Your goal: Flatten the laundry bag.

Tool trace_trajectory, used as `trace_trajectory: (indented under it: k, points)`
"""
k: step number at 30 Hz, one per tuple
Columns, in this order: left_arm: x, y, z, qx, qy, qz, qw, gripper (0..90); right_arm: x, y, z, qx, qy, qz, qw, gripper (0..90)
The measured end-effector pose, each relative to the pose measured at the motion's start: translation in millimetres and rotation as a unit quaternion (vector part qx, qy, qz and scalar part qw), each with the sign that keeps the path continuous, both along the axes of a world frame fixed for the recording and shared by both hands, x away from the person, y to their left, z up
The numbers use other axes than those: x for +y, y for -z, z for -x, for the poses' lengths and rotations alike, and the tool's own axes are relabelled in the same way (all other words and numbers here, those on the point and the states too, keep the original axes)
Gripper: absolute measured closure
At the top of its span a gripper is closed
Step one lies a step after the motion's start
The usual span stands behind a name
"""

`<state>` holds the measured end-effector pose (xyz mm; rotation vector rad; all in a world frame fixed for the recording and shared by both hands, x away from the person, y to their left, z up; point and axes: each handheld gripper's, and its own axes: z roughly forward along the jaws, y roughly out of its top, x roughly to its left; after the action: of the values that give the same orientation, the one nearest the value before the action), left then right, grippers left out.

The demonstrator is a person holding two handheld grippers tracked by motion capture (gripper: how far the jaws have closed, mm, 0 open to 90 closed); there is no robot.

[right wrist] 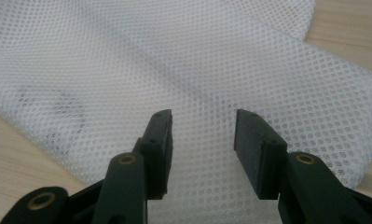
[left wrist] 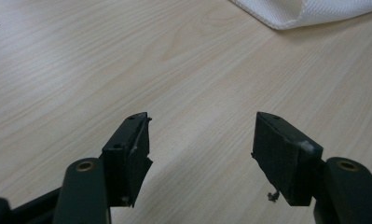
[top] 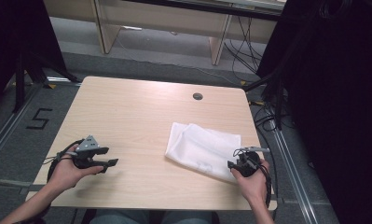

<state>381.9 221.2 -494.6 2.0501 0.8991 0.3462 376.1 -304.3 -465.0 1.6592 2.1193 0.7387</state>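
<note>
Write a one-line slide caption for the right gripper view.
Right gripper, jaws open, poised over folded white mesh cloth on the wooden table.

A light wood table (top: 127, 112) with a round cable hole (top: 197, 96) is set on a grey floor (top: 141, 58). A "5" (top: 38, 118) is marked on the floor. Behind, wooden furniture legs (top: 104, 28), black curtains (top: 333, 93) and loose cables (top: 244, 46) are seen.
</note>
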Motion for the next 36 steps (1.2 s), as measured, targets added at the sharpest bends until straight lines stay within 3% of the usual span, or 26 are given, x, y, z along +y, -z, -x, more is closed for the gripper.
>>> trace_trajectory:
  k: [5,6,11,16,17,19,20,22,24,28,35,36]
  points:
    - [-2.0,0.0,-0.6,-0.004,0.002,0.000,1.0000,36.3,1.2,-2.7,-9.1,-0.010,-0.008,0.004,0.9999,55.0]
    - [-2.0,-0.1,-0.6,-0.004,0.003,0.000,1.0000,36.2,0.4,-3.0,-11.6,-0.018,-0.019,0.016,0.9995,54.0]
    - [-2.0,-0.9,-0.1,-0.006,-0.004,0.014,0.9999,36.1,6.8,-7.9,-21.9,-0.011,-0.025,0.019,0.9994,51.1]
    - [-3.1,0.3,1.0,-0.001,-0.003,0.015,0.9999,36.1,12.5,-9.8,-43.1,-0.006,-0.045,0.037,0.9983,47.2]
    - [-2.4,0.2,2.3,-0.007,0.003,0.008,0.9999,36.0,15.6,-11.7,-54.5,0.002,-0.046,0.048,0.9978,45.4]
    - [-0.8,0.6,3.1,-0.001,0.005,0.000,1.0000,36.0,16.2,-12.1,-58.0,0.001,-0.048,0.053,0.9974,45.2]
    - [-1.5,0.5,4.4,0.002,0.003,0.010,0.9999,36.0,18.5,-12.2,-63.5,-0.002,-0.040,0.052,0.9979,44.9]
    - [-0.3,0.2,5.1,-0.007,-0.003,0.010,0.9999,35.8,18.9,-12.4,-71.0,0.002,-0.049,0.056,0.9972,44.1]
    - [-0.2,-1.1,4.5,-0.009,-0.001,0.015,0.9998,35.8,21.6,-11.5,-81.8,0.005,-0.044,0.058,0.9973,42.6]
    - [-0.2,-1.6,4.7,-0.003,0.008,0.004,1.0000,35.7,23.5,-8.8,-91.7,0.008,-0.049,0.057,0.9971,41.8]
    - [-1.4,-0.9,6.0,-0.010,0.004,0.014,0.9998,35.3,29.1,1.2,-111.4,0.035,-0.067,0.067,0.9948,40.1]
    - [-0.6,-1.2,5.9,-0.009,0.007,0.010,0.9999,35.3,31.3,2.0,-111.8,0.040,-0.059,0.061,0.9956,41.0]
